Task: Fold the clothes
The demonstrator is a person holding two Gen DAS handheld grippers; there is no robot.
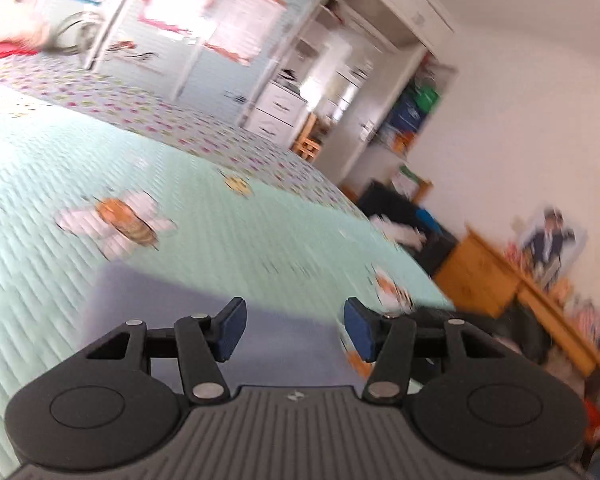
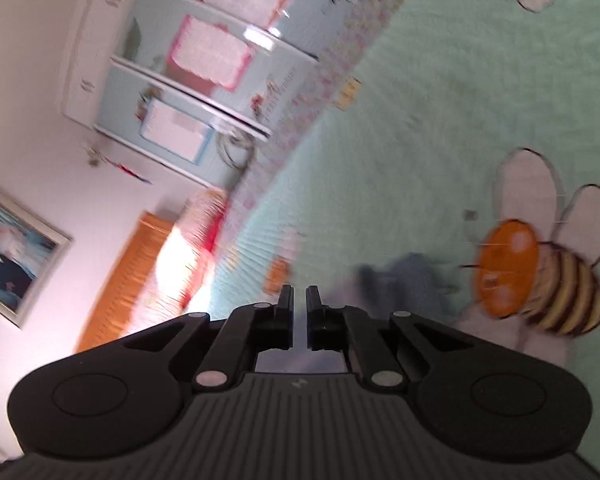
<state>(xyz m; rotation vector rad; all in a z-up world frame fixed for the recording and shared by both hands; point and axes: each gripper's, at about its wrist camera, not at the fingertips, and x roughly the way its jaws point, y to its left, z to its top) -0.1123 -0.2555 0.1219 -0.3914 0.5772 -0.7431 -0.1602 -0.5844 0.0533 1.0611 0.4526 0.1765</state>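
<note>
A flat lavender-blue garment (image 1: 204,284) lies on the mint-green bee-print bedspread (image 1: 80,160). My left gripper (image 1: 296,330) hovers just above its near part. The jaws are open, the blue pads (image 1: 232,330) are well apart and nothing is between them. In the right wrist view, a blurred bluish piece of cloth (image 2: 412,280) lies on the bedspread (image 2: 460,100), just right of my right gripper (image 2: 299,300). That gripper is shut down to a thin slit with nothing seen in it. More lavender cloth shows under its body.
The bed's far side has a floral border (image 1: 204,124), with a red and white pillow (image 1: 4,40) at its far corner. Beyond stand a pale blue wardrobe (image 1: 188,40) and white shelves (image 1: 340,72). A wooden desk (image 1: 488,276) and dark clutter are off the bed's right edge.
</note>
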